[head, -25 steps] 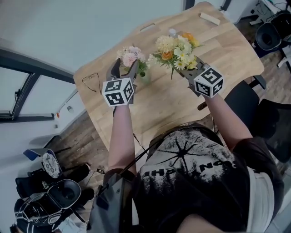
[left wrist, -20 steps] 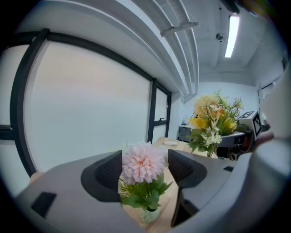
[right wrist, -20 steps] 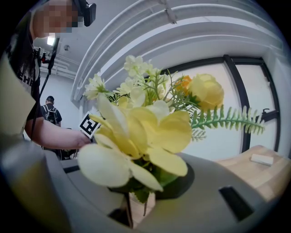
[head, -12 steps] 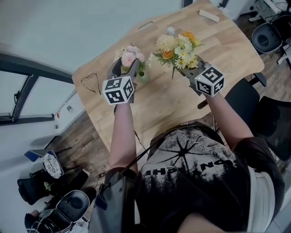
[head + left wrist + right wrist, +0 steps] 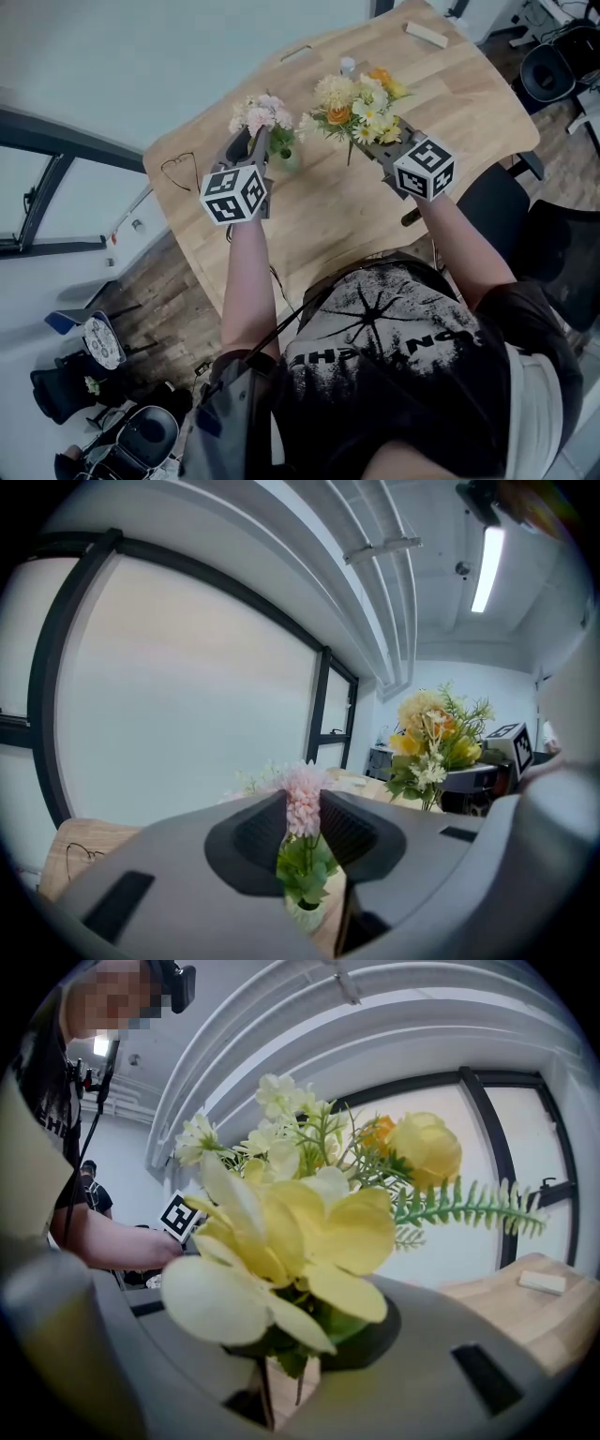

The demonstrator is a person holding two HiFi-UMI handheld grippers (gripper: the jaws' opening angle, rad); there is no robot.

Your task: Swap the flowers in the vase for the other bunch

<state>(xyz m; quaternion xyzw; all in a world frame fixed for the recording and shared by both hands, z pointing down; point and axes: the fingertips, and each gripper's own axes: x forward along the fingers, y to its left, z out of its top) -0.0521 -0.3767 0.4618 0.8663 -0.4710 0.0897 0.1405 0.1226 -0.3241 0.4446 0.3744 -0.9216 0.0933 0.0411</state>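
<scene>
Pink flowers (image 5: 260,114) are sitting in the vase (image 5: 284,159) at ten o'clock on the table (image 5: 450,103) as my left gripper (image 5: 247,142), its jaws just closing in, is pinching them, while my right gripper (image 5: 377,150) is clamping the yellow bunch (image 5: 361,98) at one o'clock, so I am judging the swap barely begun.

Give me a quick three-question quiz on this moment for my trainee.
1. True or false: the pink bunch stands in the vase.
2. Which gripper holds the yellow bunch? A the left one, B the right one.
3. Fill in: the jaws of the left gripper are around the ____ bunch.
Key: 1 true. 2 B: the right gripper is clamped on its stems. 3 pink: the jaws have just been closing and now press on the flowers between them.
</scene>
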